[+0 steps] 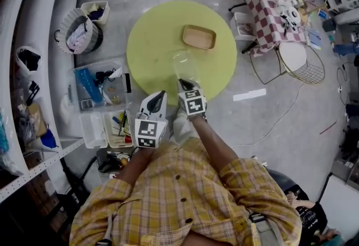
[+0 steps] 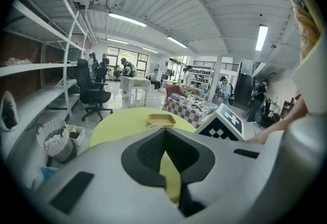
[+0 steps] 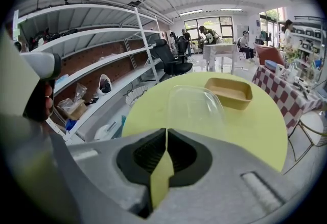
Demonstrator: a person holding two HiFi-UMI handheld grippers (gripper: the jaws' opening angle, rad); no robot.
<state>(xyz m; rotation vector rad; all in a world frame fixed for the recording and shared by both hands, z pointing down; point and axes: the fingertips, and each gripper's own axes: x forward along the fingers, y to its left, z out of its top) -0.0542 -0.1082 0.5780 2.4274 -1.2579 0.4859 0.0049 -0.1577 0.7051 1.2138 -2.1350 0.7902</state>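
both claws hover at the near rim of the round yellow-green tabletop (image 1: 146,42) with nothing gripped. the right claw (image 3: 165,137) has its jaws closed tip to tip and empty, and the left claw (image 2: 164,137) is closed and empty too. the clear plastic tub (image 3: 196,108) lies just ahead of the right claw, toward 6 o'clock of the tabletop's centre. its long axis runs 6 to 12, with the far end aimed near the tan tray (image 3: 229,92) at 1 o'clock. this looks like an approach: gripping the tub would call for opening the jaws first.
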